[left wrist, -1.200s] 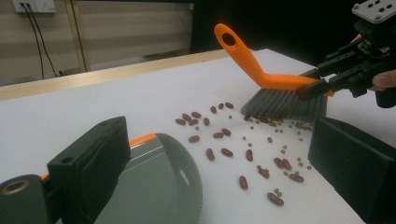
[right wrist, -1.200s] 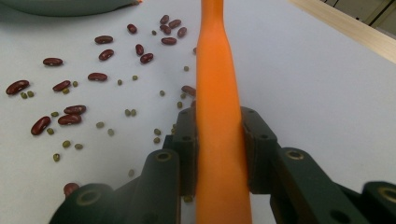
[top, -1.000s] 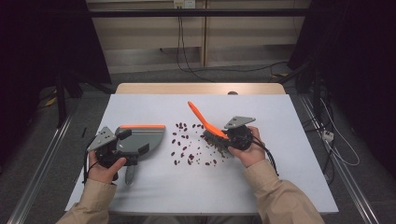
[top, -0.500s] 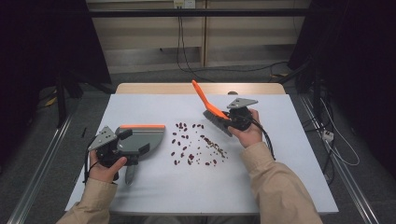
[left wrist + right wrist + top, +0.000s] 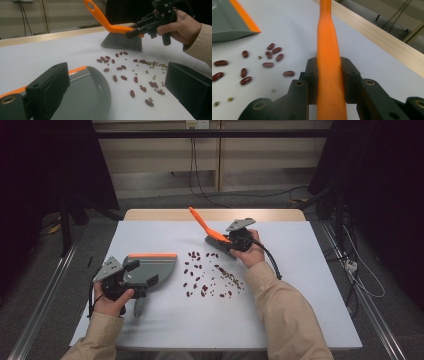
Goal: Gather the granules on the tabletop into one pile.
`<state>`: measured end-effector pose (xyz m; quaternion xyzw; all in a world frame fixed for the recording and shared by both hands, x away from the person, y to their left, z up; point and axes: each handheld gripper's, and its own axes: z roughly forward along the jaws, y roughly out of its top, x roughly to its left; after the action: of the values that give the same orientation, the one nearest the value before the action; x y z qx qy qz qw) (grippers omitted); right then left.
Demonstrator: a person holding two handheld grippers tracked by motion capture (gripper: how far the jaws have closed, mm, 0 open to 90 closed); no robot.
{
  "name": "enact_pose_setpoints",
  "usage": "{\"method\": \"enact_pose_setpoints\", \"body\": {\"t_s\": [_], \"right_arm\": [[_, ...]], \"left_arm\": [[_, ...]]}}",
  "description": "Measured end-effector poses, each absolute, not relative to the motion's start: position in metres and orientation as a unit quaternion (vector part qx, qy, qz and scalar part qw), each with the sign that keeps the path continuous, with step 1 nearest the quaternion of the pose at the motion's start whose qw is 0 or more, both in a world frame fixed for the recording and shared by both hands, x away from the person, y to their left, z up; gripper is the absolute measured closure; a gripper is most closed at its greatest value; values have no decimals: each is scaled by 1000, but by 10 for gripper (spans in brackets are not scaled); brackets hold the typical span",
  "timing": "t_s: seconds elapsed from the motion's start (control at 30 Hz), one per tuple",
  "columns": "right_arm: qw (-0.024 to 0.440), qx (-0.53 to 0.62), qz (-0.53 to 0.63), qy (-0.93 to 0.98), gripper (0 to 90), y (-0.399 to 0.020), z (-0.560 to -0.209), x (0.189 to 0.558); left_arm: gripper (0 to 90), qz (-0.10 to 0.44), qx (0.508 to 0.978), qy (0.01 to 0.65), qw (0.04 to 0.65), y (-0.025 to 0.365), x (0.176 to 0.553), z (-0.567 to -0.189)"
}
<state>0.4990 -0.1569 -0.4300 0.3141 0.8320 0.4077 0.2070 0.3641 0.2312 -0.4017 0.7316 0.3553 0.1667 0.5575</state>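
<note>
Brush and dustpan held over scattered beans

The right hand-held gripper [image 5: 231,240] is clamped on the orange brush [image 5: 209,231] handle; its bristles rest on the tabletop [image 5: 300,285] just behind the beans [image 5: 207,274]. The left hand-held gripper [image 5: 131,272] grips the dustpan [image 5: 152,269], which lies flat just left of the beans.

Lab-style recording bay, not home. White table [image 5: 300,320] stands alone on grey floor; dark curtains [image 5: 45,170] hang left and right; cables [image 5: 195,175] run down plain far wall; metal floor rail [image 5: 40,320] runs along left side.
</note>
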Motion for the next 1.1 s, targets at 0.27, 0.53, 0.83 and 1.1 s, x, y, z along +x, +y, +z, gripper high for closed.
{"method": "enact_pose_setpoints", "body": {"t_s": [0.27,0.53,0.83,1.1], "right_arm": [[199,276,403,849,713,-155,-428,478],[184,259,408,856,713,-158,-427,457],[173,243,409,862,713,-161,-426,438],[167,239,409,864,713,-162,-424,425]], "left_arm": [[56,168,730,359,557,236,362,-402],[56,170,726,360,560,237,361,-401],[56,172,727,361,558,236,362,-401],[56,172,727,360,558,235,361,-401]]}}
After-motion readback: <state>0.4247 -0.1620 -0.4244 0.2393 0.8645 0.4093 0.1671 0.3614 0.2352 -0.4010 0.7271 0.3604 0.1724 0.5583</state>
